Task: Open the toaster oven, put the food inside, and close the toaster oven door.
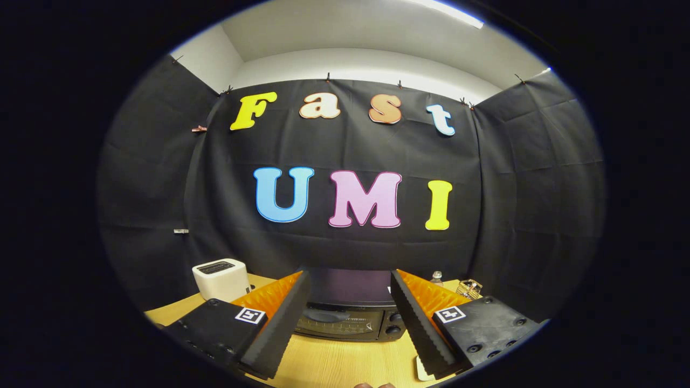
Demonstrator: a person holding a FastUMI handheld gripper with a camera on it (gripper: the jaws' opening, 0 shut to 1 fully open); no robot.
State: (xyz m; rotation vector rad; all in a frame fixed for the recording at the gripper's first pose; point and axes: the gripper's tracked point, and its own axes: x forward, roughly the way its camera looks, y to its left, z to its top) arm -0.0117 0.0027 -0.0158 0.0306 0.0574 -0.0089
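A black toaster oven (349,312) stands on the wooden table (334,364), straight ahead beyond my fingers. Its glass door looks closed and two knobs (395,323) sit at its right side. My gripper (350,280) is open, held above the table with the fingers spread wide; the oven shows in the gap between them and nothing is held. A pale plate edge (423,372) peeks out under the right finger; whatever lies on it is hidden.
A white pop-up toaster (221,278) sits at the back left of the table. At the back right stand a small bottle (437,278) and a wire basket (470,288). Black cloth walls close the booth on three sides.
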